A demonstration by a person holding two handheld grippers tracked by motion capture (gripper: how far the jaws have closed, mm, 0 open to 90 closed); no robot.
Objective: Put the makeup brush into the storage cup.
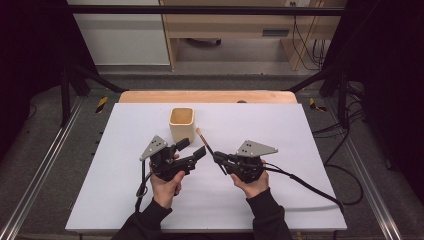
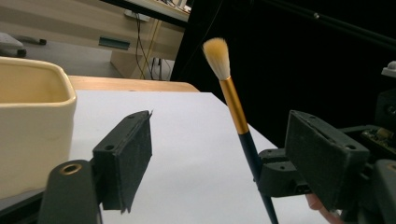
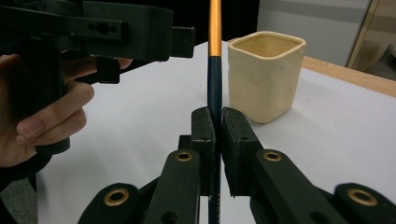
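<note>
Even, soft light falls from above on the white tabletop, which is bright and free of glare. The surroundings past its left and right edges sink into near black. Shadows under the cup and hands are faint. The high view is slightly soft and grainy. In the left gripper view the near jaws blur, while the brush is sharp. In the right gripper view the background is out of focus.
</note>
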